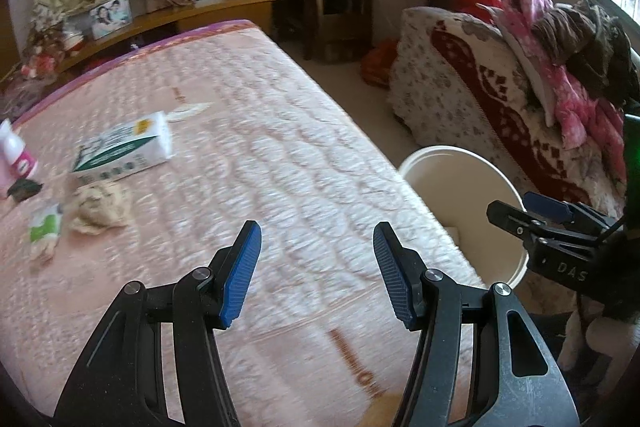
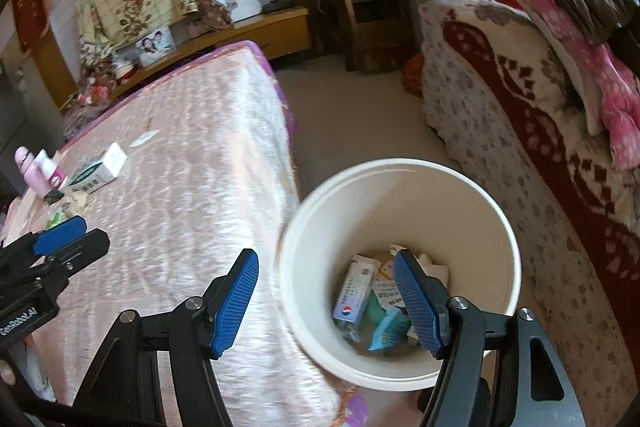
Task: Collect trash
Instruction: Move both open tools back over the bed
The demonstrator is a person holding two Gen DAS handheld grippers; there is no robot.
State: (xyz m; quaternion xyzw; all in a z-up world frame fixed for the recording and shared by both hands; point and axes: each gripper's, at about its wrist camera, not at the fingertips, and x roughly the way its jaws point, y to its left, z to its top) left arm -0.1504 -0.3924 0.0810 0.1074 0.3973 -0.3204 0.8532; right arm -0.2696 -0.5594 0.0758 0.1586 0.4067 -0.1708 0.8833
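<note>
While both grippers, left [image 1: 317, 267] and right [image 2: 326, 297], are held apart and empty, trash is seen in the bin [image 2: 400, 171] beside the bed [image 1: 280, 155]. More wrappers [image 1: 102, 207] are left far across it. The tissue pack [image 1: 124, 151] could be mistaken for trash.

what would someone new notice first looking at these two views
Probably the white bucket on the floor between the pink-quilted bed and a floral-covered sofa, with boxes and wrappers already lying in its bottom. Next, the litter on the bed's far left: a green-and-white tissue pack and a crumpled wad. Both grippers are open and empty.
</note>
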